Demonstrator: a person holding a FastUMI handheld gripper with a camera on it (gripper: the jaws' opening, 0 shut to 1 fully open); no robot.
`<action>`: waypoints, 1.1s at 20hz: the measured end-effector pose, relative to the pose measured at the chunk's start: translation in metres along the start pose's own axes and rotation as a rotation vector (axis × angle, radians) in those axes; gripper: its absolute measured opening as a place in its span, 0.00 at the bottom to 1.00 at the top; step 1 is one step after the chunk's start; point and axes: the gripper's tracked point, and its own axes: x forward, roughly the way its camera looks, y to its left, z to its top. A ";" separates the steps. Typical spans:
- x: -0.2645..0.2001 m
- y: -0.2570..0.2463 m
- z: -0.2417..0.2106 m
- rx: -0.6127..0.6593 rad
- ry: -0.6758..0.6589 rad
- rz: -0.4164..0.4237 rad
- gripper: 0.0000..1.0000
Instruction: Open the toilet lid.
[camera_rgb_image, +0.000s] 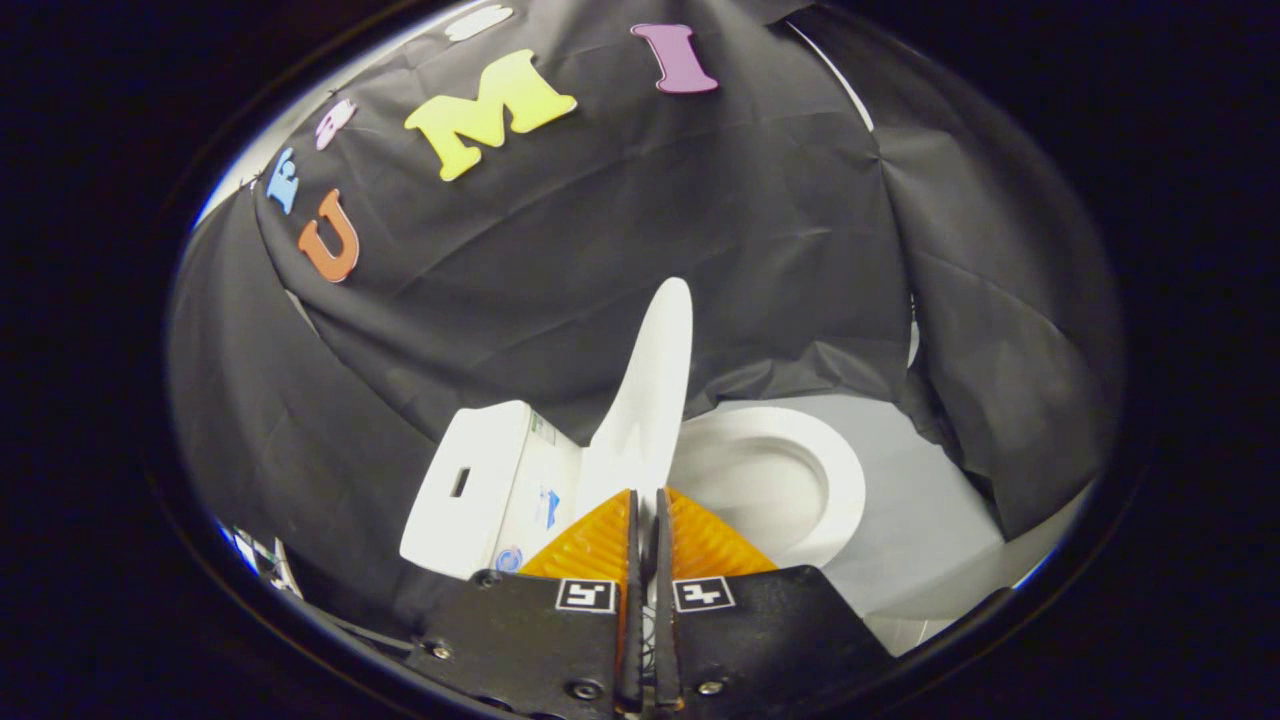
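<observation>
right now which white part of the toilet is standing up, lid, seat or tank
The lid: it stands raised on edge just ahead of the nearly closed jaws of the gripper. The seat ring lies flat around the bowl beside it; the tank is a boxy block on its other side.

Gripper (646, 500) fingers nearly closed, thin gap betw. tips, clamped on lid edge.

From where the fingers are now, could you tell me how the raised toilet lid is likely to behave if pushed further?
The toilet lid looks like thin, rigid plastic, so it should probably swing rather than bend. The fingers are nearly closed on its lower edge. Standing near upright above the seat, it could drop back if released.
</observation>
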 end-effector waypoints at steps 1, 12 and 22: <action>-0.002 0.004 -0.002 -0.009 -0.001 -0.006 0.08; -0.012 0.069 0.003 -0.129 -0.045 -0.056 0.10; -0.012 0.141 0.001 -0.218 -0.108 -0.078 0.10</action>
